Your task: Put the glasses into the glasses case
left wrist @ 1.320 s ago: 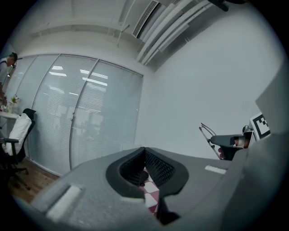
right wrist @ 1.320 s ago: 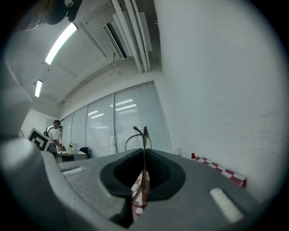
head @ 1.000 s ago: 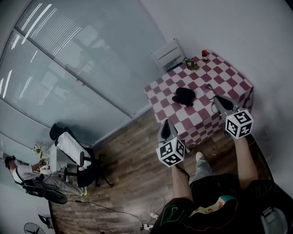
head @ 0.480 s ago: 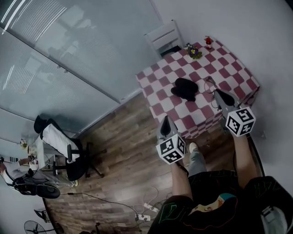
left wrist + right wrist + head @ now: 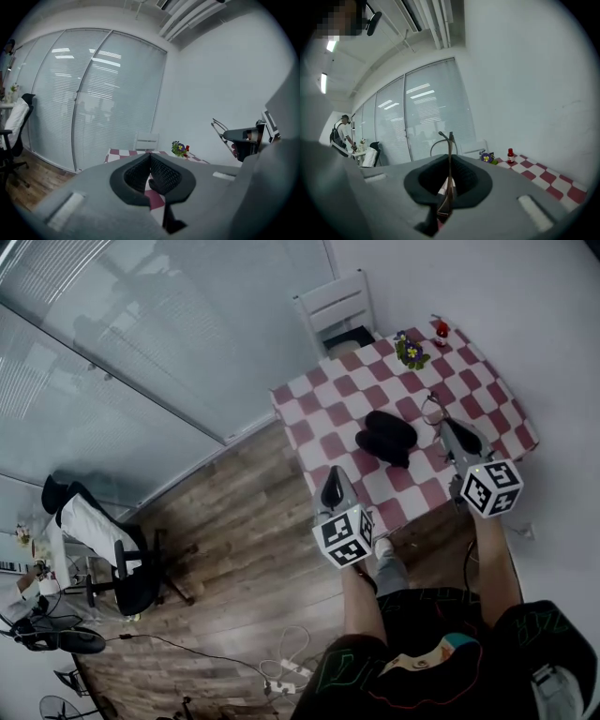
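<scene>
The glasses (image 5: 449,143) are pinched edge-on between the jaws of the right gripper (image 5: 449,165), with one temple and a lens rim sticking up past the pads. In the head view, the right gripper (image 5: 444,427) holds them above the red-and-white checkered table (image 5: 323,409), just right of the black glasses case (image 5: 389,435), which lies near the table's middle. The left gripper (image 5: 150,160) has its jaws pressed together with nothing between them; it hovers over the table's near edge (image 5: 334,478), left of the case and apart from it. A flower pot (image 5: 410,350) and a small red bottle (image 5: 440,331) stand at the far side, a white chair (image 5: 339,310) beyond.
</scene>
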A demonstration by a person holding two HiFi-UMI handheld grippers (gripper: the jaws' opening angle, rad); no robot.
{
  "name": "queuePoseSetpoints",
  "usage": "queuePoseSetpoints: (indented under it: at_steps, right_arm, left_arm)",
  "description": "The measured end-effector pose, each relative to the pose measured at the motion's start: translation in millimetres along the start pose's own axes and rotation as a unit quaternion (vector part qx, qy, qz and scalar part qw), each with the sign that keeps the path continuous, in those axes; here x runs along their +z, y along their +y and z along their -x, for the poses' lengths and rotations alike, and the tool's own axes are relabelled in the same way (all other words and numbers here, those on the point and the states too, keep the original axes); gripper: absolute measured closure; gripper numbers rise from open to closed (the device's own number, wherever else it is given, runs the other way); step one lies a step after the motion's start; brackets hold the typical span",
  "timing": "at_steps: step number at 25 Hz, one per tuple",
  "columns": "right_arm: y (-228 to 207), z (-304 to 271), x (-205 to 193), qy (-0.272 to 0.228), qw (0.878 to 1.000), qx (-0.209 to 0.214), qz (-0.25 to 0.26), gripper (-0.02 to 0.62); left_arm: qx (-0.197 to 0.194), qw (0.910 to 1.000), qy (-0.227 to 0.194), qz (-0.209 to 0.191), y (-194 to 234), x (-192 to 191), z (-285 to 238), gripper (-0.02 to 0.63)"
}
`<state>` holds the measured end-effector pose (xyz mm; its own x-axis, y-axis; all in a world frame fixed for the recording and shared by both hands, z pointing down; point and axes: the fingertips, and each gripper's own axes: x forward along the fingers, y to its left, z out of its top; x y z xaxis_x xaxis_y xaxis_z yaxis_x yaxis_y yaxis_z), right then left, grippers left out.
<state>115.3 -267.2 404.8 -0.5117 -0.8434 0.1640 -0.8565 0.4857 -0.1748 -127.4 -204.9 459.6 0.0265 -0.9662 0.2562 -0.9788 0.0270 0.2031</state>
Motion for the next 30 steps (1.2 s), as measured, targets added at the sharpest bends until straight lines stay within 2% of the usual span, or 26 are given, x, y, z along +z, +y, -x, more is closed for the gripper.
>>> queuePoseSetpoints:
  at_steps: [8, 11, 19, 30]
  right_arm:
    - [-3.6, -55.3, 25.2, 0.002, 0.999, -0.013, 0.051, 0.578]
    - [3.9, -73.9, 29.5, 0.007, 0.997, -0.005, 0.071, 0.578]
    - [-1.2, -92.4, 7.1, 0.049, 0.995, -0.011, 0.09, 0.578]
    - [4.1, -120.8, -45.2, 0.116, 0.99, 0.016, 0.073, 0.578]
  left_arm:
    - [-0.032, 0.9993, -0.021, 0.003, 7.7, 30.7, -61.1, 0.598]
    - [-0.035, 0.999, -0.025, 0.011, 14.2, 34.7, -77.8, 0.598]
    - [-0.037, 0.9987, 0.009, 0.035, 21.9, 7.6, -103.4, 0.598]
    - [-0.021, 0.9953, 0.071, 0.062, 28.5, -44.0, -116.4, 0.598]
